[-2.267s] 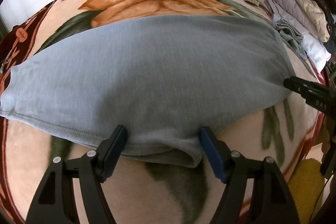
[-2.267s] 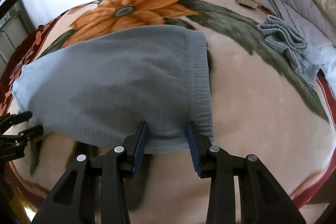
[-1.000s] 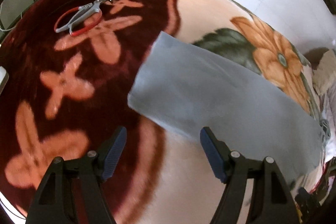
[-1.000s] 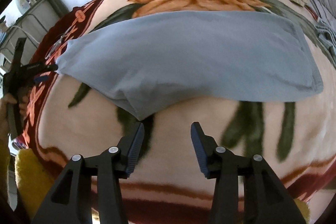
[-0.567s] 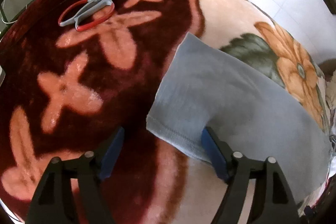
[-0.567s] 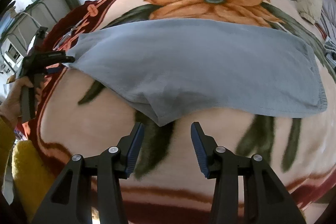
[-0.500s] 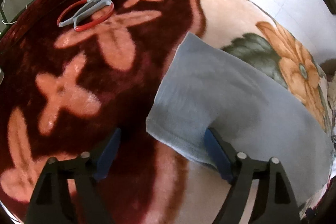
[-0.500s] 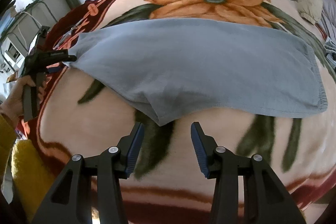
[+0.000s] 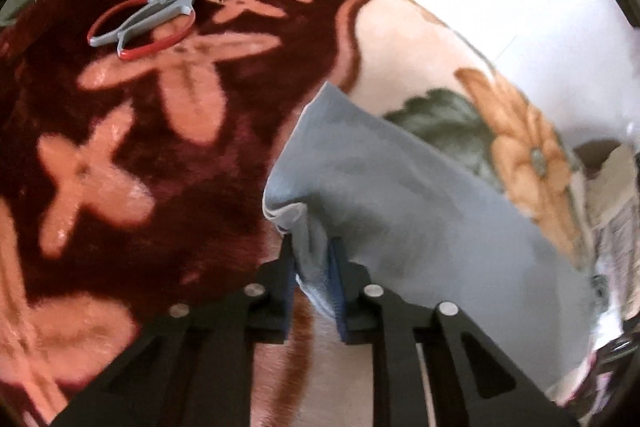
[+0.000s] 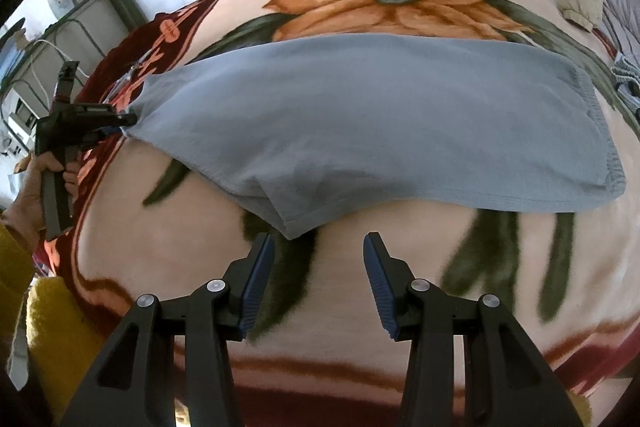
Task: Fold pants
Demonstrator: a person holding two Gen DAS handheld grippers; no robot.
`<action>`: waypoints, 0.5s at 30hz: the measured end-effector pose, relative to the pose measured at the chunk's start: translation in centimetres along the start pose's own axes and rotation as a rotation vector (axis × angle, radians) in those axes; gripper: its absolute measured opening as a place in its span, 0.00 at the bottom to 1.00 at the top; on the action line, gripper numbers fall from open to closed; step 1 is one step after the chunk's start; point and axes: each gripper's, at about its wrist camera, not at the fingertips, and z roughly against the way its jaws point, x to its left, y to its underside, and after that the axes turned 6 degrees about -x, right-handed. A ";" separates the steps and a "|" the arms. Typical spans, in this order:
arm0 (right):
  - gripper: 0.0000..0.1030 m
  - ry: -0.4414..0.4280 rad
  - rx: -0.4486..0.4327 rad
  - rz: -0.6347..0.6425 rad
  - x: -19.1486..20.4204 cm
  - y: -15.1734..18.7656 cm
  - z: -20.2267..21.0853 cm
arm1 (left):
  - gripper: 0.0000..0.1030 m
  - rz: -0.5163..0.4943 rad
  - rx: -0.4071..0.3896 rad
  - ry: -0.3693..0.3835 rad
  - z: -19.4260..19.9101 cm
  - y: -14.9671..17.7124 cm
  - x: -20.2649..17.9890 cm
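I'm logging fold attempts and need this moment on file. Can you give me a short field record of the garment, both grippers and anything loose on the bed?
garment: grey pants, laid flat across the floral blanket
left gripper: jaws closing, leg-end cloth between them
right gripper: open, empty, just short of the pants' near edge
loose item: red-handled scissors on the dark red border

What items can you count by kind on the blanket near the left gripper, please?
Grey pants: 1, their hem end between the closing jaws of the left gripper
Red-handled scissors: 1
Flowered blanket: 1
Total: 3
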 end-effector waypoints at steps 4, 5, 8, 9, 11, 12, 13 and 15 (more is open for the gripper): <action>0.46 -0.001 -0.016 -0.013 -0.4 -0.1 0.4 | 0.14 -0.006 -0.032 0.044 1.7 -0.6 -0.2; 0.46 -0.002 -0.018 -0.016 -0.5 -0.1 0.5 | 0.13 -0.018 -0.040 0.047 2.1 -0.7 -0.4; 0.46 -0.006 -0.025 -0.025 -0.7 -0.1 0.6 | 0.13 -0.084 -0.060 0.039 3.4 -1.5 -2.1; 0.46 -0.007 -0.027 -0.027 -0.7 -0.1 0.6 | 0.13 -0.102 -0.065 0.037 3.7 -1.6 -2.6; 0.46 -0.011 -0.032 -0.030 -0.7 -0.1 0.8 | 0.13 -0.136 -0.080 0.055 4.7 -2.0 -3.9; 0.46 -0.013 -0.036 -0.032 -0.7 -0.1 0.9 | 0.13 -0.150 -0.086 0.064 5.1 -2.1 -4.6; 0.46 -0.016 -0.041 -0.033 -0.8 -0.2 1.1 | 0.13 -0.161 -0.091 0.071 5.5 -2.2 -5.1; 0.46 -0.020 -0.052 -0.037 -0.9 -0.2 1.4 | 0.13 -0.197 -0.102 0.087 6.6 -2.4 -6.8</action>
